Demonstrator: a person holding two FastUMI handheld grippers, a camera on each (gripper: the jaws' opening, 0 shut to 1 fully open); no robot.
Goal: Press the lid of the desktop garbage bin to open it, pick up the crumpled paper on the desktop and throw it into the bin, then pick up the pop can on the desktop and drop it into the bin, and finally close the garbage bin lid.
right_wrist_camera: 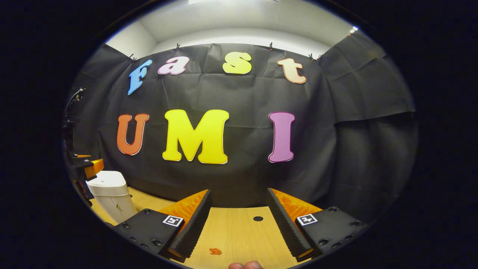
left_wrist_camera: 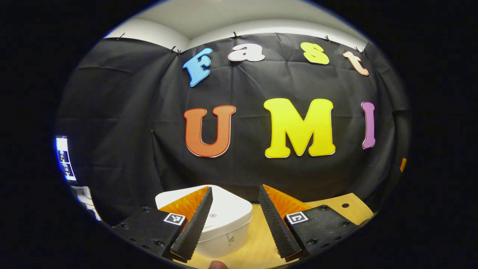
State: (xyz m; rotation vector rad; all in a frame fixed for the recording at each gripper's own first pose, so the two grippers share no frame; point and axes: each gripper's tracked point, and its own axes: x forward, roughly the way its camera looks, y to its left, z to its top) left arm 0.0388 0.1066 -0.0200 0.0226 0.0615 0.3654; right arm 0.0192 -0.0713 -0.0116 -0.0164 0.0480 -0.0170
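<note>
In the left gripper view, the left tongs [left_wrist_camera: 235, 209] stand open, holding nothing, above the white plastic desktop garbage bin [left_wrist_camera: 220, 224], whose lid is shut, on the light wooden counter [left_wrist_camera: 261, 246]. In the right gripper view, the right tongs [right_wrist_camera: 239, 213] gape empty over the counter, well right of the bin [right_wrist_camera: 111, 200]; a small orange scrap [right_wrist_camera: 215, 251] lies between them.

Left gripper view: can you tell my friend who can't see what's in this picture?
The left gripper hangs open over a white desktop garbage bin with its lid shut. The bin stands on a wooden table, in front of a black cloth wall.
</note>
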